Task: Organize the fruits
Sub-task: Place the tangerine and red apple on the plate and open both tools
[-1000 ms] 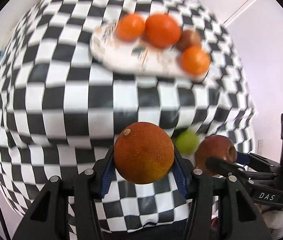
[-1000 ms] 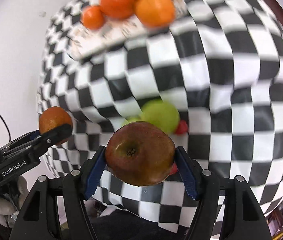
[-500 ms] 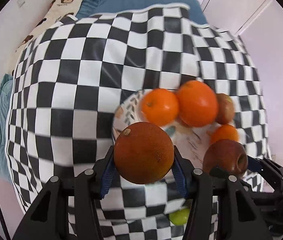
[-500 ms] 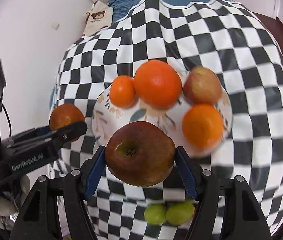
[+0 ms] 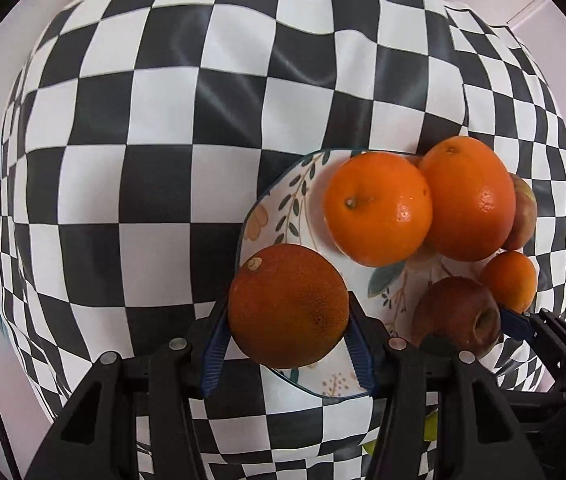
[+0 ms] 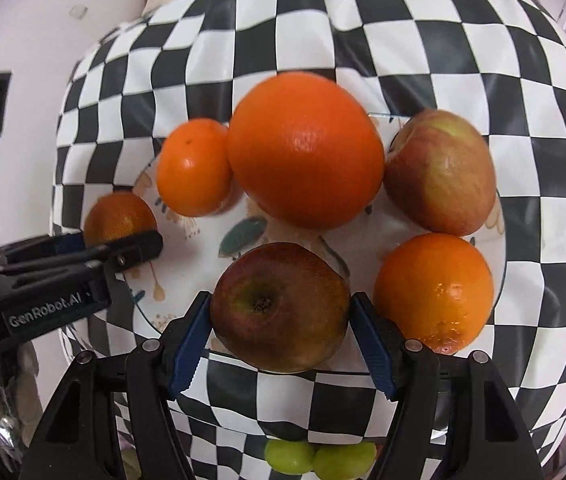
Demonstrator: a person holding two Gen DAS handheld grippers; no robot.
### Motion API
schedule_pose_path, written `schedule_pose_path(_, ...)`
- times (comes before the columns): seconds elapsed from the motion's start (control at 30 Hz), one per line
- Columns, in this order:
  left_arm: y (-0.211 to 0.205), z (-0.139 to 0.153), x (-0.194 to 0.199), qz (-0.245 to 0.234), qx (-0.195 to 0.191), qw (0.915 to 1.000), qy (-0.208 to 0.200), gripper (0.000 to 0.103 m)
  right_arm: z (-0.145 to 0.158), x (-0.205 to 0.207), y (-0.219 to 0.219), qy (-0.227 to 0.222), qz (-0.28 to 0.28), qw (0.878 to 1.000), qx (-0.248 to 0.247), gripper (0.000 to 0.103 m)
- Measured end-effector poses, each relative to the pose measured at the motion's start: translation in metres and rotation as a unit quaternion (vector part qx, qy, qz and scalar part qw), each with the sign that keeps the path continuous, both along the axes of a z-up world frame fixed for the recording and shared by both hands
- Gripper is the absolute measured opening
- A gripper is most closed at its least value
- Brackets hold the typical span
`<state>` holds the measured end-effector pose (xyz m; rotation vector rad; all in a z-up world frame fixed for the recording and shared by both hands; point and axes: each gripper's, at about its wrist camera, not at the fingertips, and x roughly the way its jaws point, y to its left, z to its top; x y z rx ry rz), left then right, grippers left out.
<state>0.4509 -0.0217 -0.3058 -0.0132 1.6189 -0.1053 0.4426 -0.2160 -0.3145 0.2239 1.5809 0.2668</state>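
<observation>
Left wrist view. The left claw (image 5: 288,340) pinches a dark orange (image 5: 288,305); both blue pads press on its flanks and the fruit sits squarely between the fingers. Below and beyond the claw lies a floral plate (image 5: 283,204) on a black-and-white checked cloth (image 5: 143,120) covering the worktop. The dark orange hangs over the plate's near-left rim. Ahead of the claw and to its right, on the plate, are a medium orange (image 5: 379,208) and, touching it on the right, a large orange (image 5: 469,200). A reddish-green apple (image 5: 523,216) shows partly behind the large orange. A small orange (image 5: 511,280) lies further right and nearer. Directly right of the claw, the right claw (image 5: 479,332) enters from the right edge, pinching a dark red apple (image 5: 455,312).

Right wrist view. The right claw (image 6: 281,340) pinches the dark red apple (image 6: 281,306), pads pressed on both sides, over the near rim of the plate (image 6: 203,248). Ahead of the claw sits the large orange (image 6: 305,150); left of that, touching it, the medium orange (image 6: 193,168). Ahead and right lies the reddish-green apple (image 6: 441,172); just right of the claw, the small orange (image 6: 433,292). At left, the left claw (image 6: 123,236) holds the dark orange (image 6: 121,216) at the plate's left rim. Behind the claw, at the bottom edge, two green fruits (image 6: 319,458) lie side by side on the checked cloth (image 6: 543,200).
</observation>
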Motion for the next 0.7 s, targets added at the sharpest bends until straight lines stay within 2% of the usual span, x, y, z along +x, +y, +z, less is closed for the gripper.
schedule_pose_path(0.13,0.000,-0.002,0.006,0.003,-0.001,1.0000,0.007,0.052,-0.003,0.004,0.006,0.008,0.006,1.000,-0.009,0.072)
schedule_pose_path(0.23,0.001,-0.002,0.011,0.005,-0.003,1.0000,0.006,0.064,0.001,0.008,0.005,0.019,0.002,1.000,-0.009,0.073)
schedule_pose_path(0.27,0.003,-0.002,0.011,0.007,-0.001,1.0000,0.003,0.076,0.002,0.009,0.004,0.024,-0.002,1.000,-0.006,0.078)
schedule_pose_path(0.3,0.004,0.000,0.012,0.010,-0.006,0.9999,-0.001,0.083,0.003,0.009,0.002,0.028,-0.008,1.000,0.002,0.093)
schedule_pose_path(0.53,0.024,0.016,0.014,0.040,-0.024,0.9988,-0.016,0.085,0.030,0.011,-0.008,0.007,-0.020,1.000,0.000,0.096)
schedule_pose_path(0.7,0.033,0.040,-0.005,0.053,-0.020,0.9974,-0.045,0.085,0.053,-0.003,-0.027,-0.028,-0.032,0.998,-0.043,0.096)
